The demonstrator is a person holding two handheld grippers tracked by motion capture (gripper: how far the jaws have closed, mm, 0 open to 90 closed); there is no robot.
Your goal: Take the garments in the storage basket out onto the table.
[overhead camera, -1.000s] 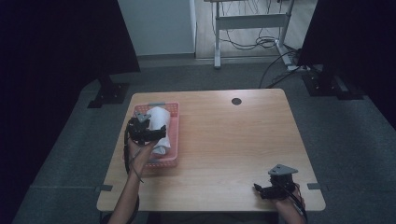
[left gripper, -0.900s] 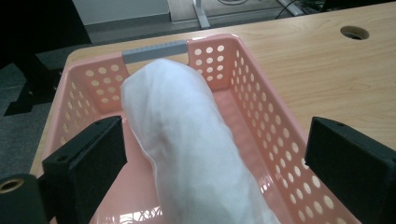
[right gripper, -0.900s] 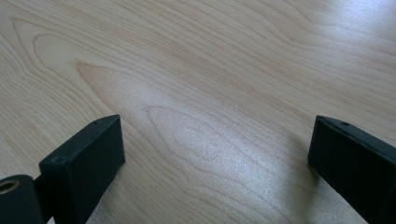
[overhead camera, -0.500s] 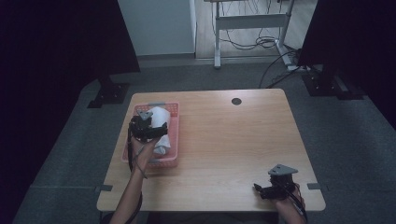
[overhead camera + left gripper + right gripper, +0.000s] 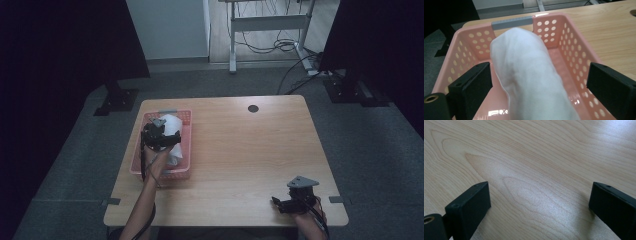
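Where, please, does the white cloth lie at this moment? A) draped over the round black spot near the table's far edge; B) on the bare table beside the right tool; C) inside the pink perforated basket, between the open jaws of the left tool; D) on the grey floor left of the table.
C: the left gripper view shows the white cloth lying in the pink basket, with the left tool standing open on either side of it.

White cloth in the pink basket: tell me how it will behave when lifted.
The white cloth looks soft and thin, so it will probably sag and drape. It seems light. The pink basket may shift if the cloth snags on it.
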